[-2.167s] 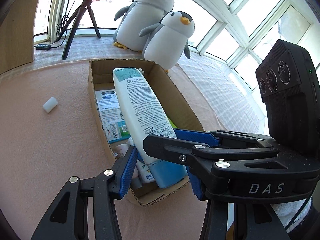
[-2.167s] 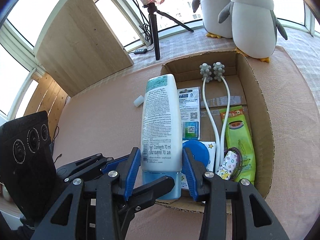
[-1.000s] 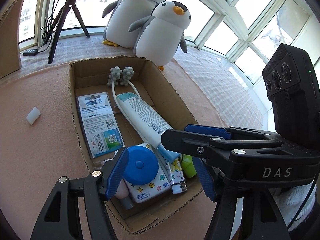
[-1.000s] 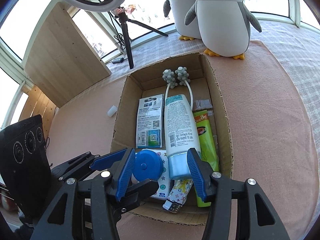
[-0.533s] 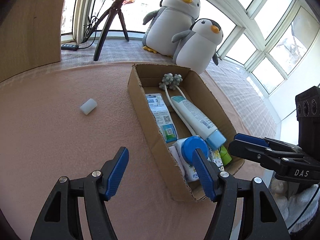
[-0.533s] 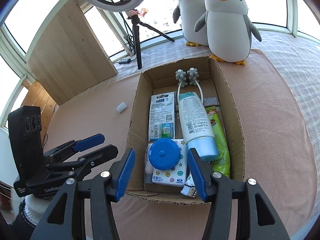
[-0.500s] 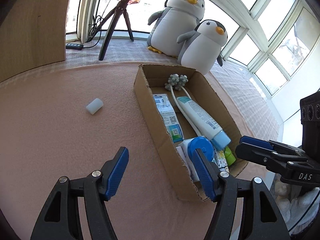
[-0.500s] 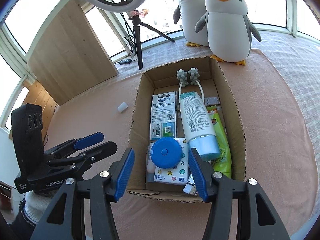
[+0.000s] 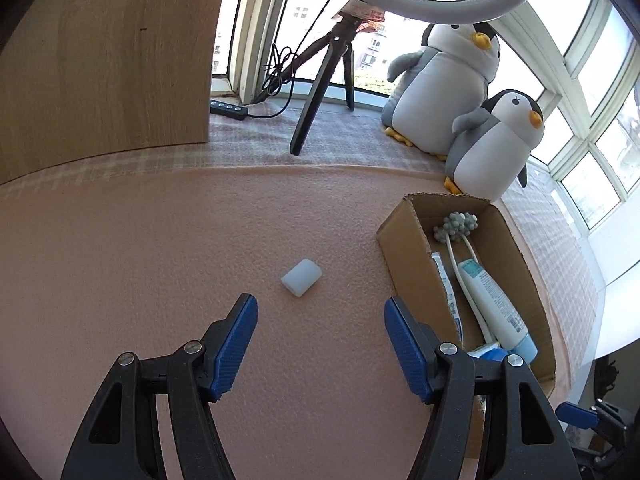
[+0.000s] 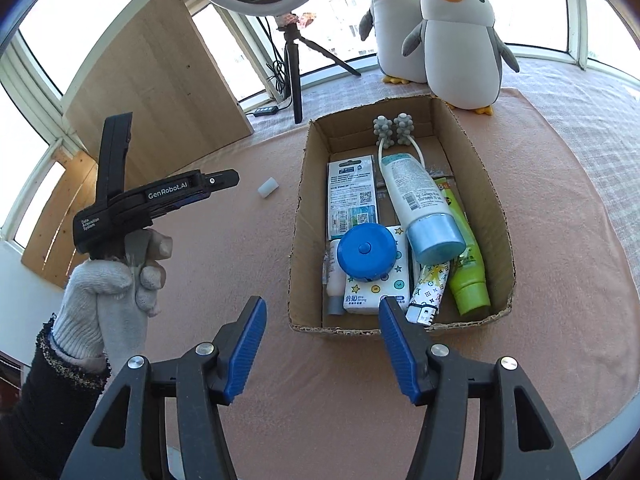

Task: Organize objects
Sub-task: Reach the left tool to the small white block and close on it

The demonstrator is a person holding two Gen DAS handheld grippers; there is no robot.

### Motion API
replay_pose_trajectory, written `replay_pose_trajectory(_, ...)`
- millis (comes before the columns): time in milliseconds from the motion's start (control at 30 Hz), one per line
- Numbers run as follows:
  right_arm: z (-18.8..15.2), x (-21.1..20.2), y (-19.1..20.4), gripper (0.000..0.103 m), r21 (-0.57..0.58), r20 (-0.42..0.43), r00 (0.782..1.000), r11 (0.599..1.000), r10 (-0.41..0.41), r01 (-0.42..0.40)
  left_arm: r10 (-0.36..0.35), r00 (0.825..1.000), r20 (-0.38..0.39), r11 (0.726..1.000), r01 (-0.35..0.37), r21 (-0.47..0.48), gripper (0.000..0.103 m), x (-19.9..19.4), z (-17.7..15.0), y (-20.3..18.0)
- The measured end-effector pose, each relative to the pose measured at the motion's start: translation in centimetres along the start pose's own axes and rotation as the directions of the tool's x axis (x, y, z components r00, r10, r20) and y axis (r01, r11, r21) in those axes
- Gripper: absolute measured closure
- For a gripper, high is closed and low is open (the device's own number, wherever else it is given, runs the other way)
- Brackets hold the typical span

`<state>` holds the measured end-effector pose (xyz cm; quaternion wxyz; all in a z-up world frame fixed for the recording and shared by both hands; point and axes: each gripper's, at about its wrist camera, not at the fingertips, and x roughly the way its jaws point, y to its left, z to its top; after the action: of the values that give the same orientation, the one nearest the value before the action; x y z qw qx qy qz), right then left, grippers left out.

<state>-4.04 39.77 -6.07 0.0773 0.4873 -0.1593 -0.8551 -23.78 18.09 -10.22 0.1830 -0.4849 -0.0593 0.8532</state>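
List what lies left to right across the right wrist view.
Gloved hand → left gripper → white cap → box → green tube

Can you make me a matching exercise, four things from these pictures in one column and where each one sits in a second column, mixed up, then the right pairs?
Things
1. white tube with the light blue cap
2. small white block
3. left hand-held gripper
4. small penguin plush

Places or states
A. just beyond the far end of the cardboard box
B. lying inside the box
C. open, above the pink mat
D. alone on the mat, outside the box

Pairs: 1-B, 2-D, 3-C, 4-A
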Motion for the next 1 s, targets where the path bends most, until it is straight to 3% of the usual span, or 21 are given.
replay_pose_trajectory(233,-1.4,-0.4,-1.2,0.048,0.029,-0.01,1.0,0.999,-0.026,0.026,0.064,0.997,-0.032,0.997,-0.062,0.053,0.036,4.6,1.2,-0.5)
replay_pose_trajectory(500,-2.3,-1.0,-3.3,0.048,0.074,-0.017,0.998,0.996,-0.055,0.056,0.105,0.991,-0.081,0.993,-0.1,0.064,0.05,8.4,0.7,-0.6)
replay_pose_trajectory(733,-2.4,-1.0,-3.8,0.048,0.085,-0.025,0.998,0.995,-0.055,0.057,0.136,0.988,-0.072,0.987,-0.129,0.096,0.055,9.4,0.9,-1.2)
replay_pose_trajectory(900,-2.6,-1.0,-3.7,0.048,0.089,-0.027,0.998,0.995,-0.051,0.053,0.176,0.983,-0.048,0.975,-0.167,0.148,0.068,9.5,0.8,-1.5)
replay_pose_trajectory(1000,-2.5,-1.0,-3.8,0.048,0.091,-0.026,0.998,0.994,-0.054,0.056,0.162,0.986,-0.044,0.976,-0.153,0.156,0.072,9.3,0.7,-1.2)
